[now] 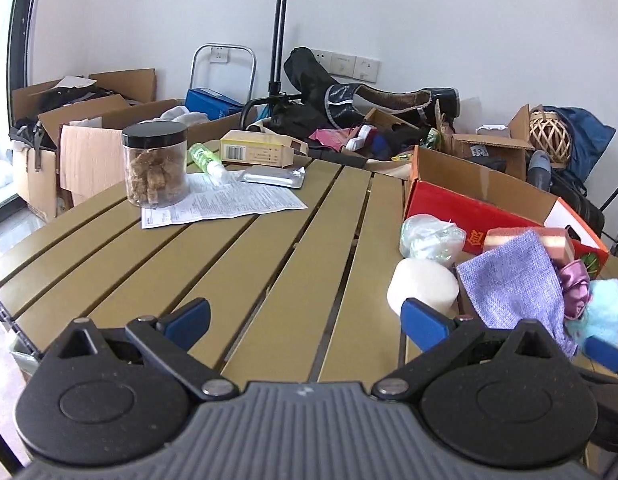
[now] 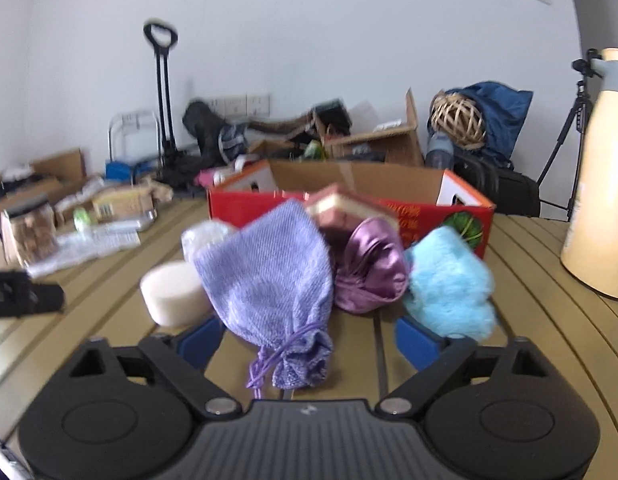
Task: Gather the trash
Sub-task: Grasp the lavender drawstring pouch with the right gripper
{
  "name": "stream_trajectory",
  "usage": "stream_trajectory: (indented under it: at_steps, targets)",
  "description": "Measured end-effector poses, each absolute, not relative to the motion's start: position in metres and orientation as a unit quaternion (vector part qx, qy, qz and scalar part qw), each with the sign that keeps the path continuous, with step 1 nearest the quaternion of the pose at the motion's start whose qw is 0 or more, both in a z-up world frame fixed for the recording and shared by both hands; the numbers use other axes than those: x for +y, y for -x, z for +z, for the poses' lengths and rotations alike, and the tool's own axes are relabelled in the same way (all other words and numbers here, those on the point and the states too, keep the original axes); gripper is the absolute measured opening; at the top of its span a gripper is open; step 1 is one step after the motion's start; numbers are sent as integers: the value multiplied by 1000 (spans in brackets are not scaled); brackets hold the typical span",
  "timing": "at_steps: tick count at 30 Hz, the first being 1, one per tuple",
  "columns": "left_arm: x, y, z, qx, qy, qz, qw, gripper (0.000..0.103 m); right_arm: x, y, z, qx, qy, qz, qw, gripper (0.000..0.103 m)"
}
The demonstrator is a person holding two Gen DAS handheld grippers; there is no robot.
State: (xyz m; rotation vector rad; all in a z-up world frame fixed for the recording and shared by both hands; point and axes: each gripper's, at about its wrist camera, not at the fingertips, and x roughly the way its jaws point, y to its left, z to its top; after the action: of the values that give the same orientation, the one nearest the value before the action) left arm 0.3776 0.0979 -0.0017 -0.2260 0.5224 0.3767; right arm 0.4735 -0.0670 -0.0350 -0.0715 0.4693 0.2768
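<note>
Lavender knit pouch [image 2: 269, 280] lies between the right gripper [image 2: 309, 344]'s wide-apart jaws, ungripped.

Table [image 1: 245, 264]: slatted olive-brown top bearing everything below.
Far left: clear plastic jar with black lid [image 1: 155, 168] standing on the left end of a printed paper sheet [image 1: 225, 202].
On the sheet: silver foil blister pack [image 1: 271, 177] at its far right; small green bottle [image 1: 205, 157] lying at its far edge, right of the jar.
Behind the pack: tan cardboard carton [image 1: 261, 148].
Right side: open red cardboard box [image 2: 349, 200], far from the cluster.
Cluster before the box: lilac knitted drawstring pouch [image 2: 269, 280] in the middle; white foam cylinder [image 2: 173, 294] touching its left; shiny purple scrunchie [image 2: 369, 272] just right; fluffy light-blue puff [image 2: 449, 288] furthest right.
Far right: tall cream flask [image 2: 601, 176] upright.
</note>
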Motion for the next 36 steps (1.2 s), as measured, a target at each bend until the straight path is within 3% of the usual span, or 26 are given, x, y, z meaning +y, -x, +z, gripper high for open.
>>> stream_trajectory:
  at_steps: [3,5,7,8,13,26,36]
  targets:
    - [97,-381,-1,255,97,178,946,103,-62,-484,-40,261,28,140,955,81]
    - [96,-383,0,253,90,173,948,103,-59,-485,-42,262,32,145,954,66]
    - [95,-385,-1,253,88,168,949,103,-55,-486,-44,268,41,148,951,34]
    - [94,-387,-1,256,87,165,948,103,-55,-486,-44,269,39,148,951,30]
    - [89,-390,-2,258,77,158,950,103,-64,-481,-40,263,18,153,953,25]
    - [57,-441,-2,266,36,102,958,103,-150,-429,10,148,-26,87,985,24]
    - [44,-486,-24,291,14,97,952,103,-233,-431,4,139,-71,17,988,24]
